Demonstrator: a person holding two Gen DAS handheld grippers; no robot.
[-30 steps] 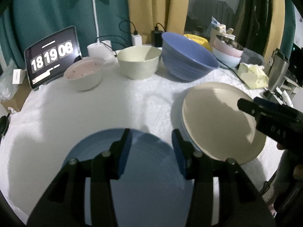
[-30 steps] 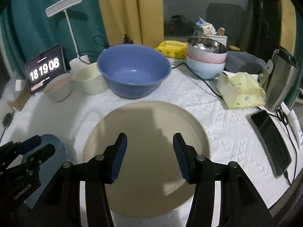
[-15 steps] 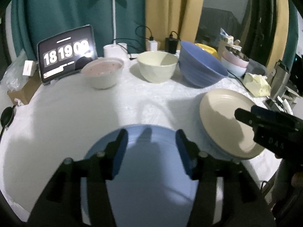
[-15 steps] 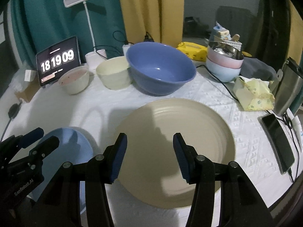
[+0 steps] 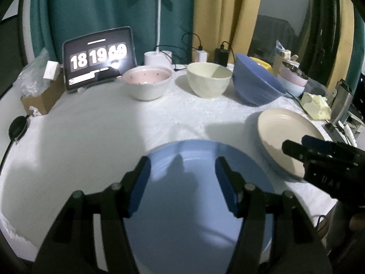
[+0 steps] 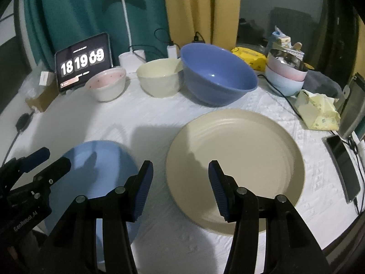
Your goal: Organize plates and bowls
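Right wrist: phone (image 6: pixel 343 167) seen only here | left tongs (image 5: pixel 182 182), right tongs (image 6: pixel 180 187) both agape, empty

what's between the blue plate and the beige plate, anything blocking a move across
Nothing visible: only bare white tablecloth lies between the blue plate and the beige plate. The bowls stand farther back, clear of that path.

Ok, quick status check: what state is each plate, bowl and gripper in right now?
left gripper: open, jaws just widened, nothing between them
right gripper: open, holding nothing
blue plate: flat on the table, unheld
cream plate: on the table, upright, empty
pink bowl: upright, standing alone
cream bowl: upright, empty
big blue bowl: upright, empty
stacked bowls: nested at the back right
tablet: on, showing a clock
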